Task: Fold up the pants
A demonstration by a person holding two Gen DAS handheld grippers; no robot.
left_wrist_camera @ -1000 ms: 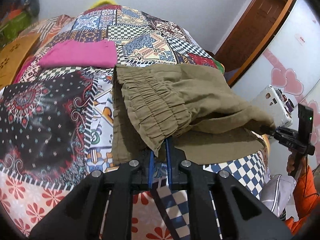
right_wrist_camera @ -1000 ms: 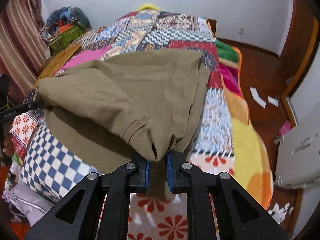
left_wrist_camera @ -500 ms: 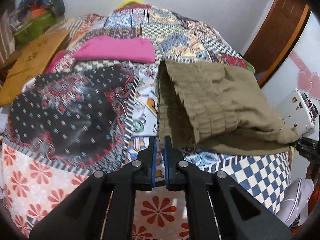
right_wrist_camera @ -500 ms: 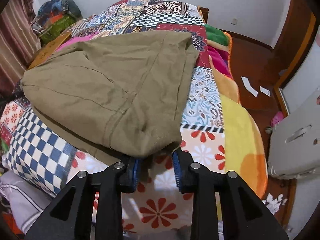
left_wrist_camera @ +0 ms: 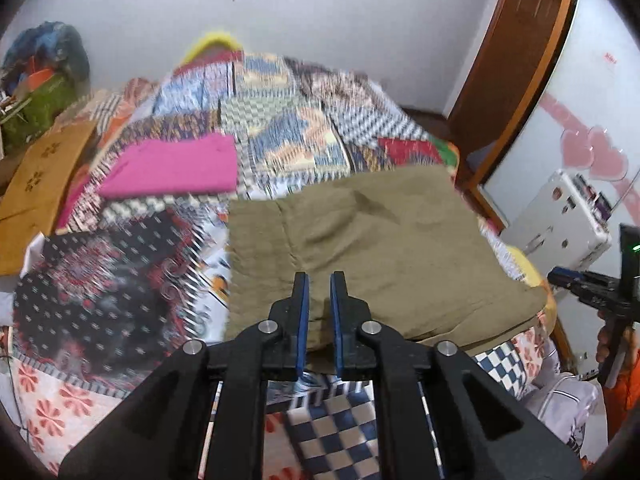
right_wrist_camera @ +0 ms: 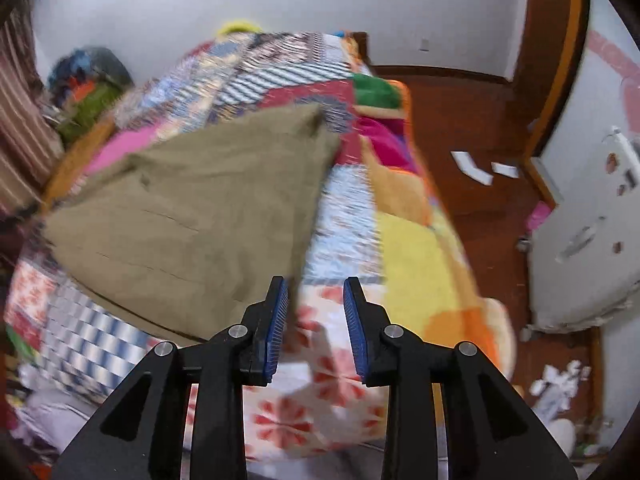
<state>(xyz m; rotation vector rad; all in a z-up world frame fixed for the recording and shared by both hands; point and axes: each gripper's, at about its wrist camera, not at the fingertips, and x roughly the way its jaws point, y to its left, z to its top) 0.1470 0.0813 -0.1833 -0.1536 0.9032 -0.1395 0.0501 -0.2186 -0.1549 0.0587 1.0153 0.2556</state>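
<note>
We hold a two-finger tool in each hand above a bed (left_wrist_camera: 120,280) covered in a patchwork quilt. The olive pants (left_wrist_camera: 380,248) lie folded flat on the quilt near the bed's front edge, toward two o'clock of the left tool (left_wrist_camera: 319,284). Its blue pads stand nearly together with only a slim gap, gripping nothing. The right tool (right_wrist_camera: 316,292) hovers past the pants' near corner, which sits at ten o'clock of it; its jaws stand apart and empty, having just opened. A folded pink cloth (left_wrist_camera: 176,168) rests farther back at eleven o'clock.
</note>
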